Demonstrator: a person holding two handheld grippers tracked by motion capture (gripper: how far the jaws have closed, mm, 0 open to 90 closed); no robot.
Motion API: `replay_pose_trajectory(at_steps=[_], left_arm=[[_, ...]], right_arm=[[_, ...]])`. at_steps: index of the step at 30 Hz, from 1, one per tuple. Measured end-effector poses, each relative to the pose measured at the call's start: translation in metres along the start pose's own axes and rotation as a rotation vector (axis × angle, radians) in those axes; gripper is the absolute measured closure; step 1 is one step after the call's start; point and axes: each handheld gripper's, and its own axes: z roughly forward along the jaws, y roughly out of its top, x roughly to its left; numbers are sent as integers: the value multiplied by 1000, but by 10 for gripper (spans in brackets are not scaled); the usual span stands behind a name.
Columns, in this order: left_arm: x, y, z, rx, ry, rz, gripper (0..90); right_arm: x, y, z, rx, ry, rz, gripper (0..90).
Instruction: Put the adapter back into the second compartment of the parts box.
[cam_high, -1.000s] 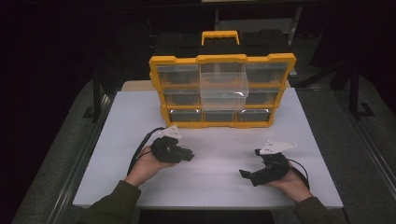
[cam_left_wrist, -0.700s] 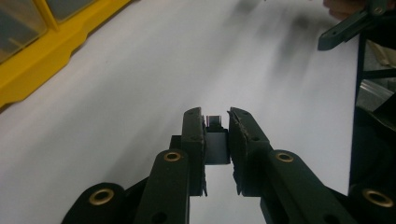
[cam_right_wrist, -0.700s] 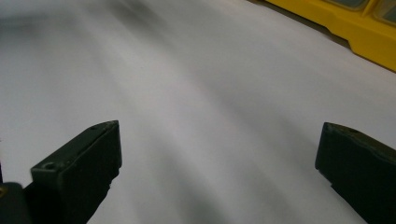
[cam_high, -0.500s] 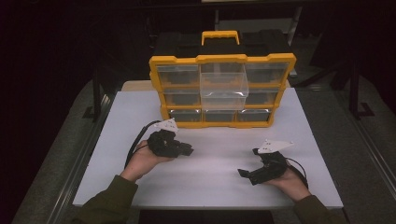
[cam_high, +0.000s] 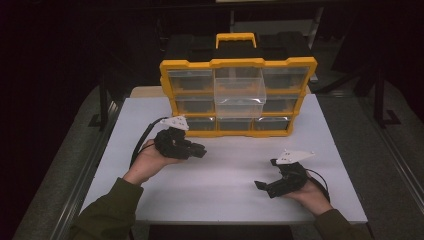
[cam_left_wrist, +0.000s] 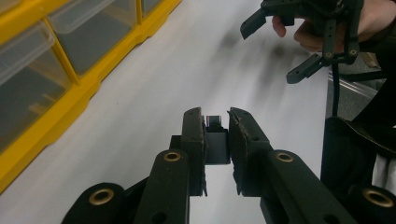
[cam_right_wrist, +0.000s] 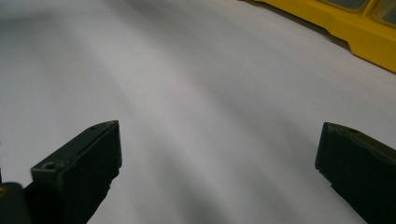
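My left gripper (cam_high: 199, 150) hangs above the white table, left of centre, in front of a yellow organizer (cam_high: 237, 64) with clear drawers. In the left gripper view its jaws (cam_left_wrist: 215, 114) stand close together, shut on a small black block (cam_left_wrist: 217, 144) clamped between the pads. My right gripper (cam_high: 266, 176) rests low near the table's front right, and its jaws stand wide apart with nothing between them (cam_right_wrist: 219, 154). The left gripper view also catches that open right gripper (cam_left_wrist: 273, 51), held in a hand at its upper right.
The organizer stands upright at the back of the white table (cam_high: 240, 170), with a black case (cam_high: 200, 47) behind it. Its middle clear drawer (cam_high: 239, 92) sticks out toward me. Dark floor and metal rails flank the table on both sides.
My left hand has lifted the left gripper off the table and carried it slightly toward the organizer, jaws unchanged. The right gripper has kept still.
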Motion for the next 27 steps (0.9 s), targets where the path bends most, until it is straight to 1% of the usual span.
replay_pose_trajectory(at_steps=[10, 16, 18, 27], left_arm=[[0, 16, -13, -12, -1, 11, 767], [0, 25, -19, -13, -8, 30, 767], [0, 28, -21, -17, -18, 31, 767], [3, 39, -32, -28, -25, 33, 767]], right_arm=[[0, 0, 0, -2, -1, -1, 1], [0, 0, 0, -2, -1, -1, 1], [0, 0, 0, -2, -1, -2, 1], [1, 0, -1, -1, -1, -2, 1]])
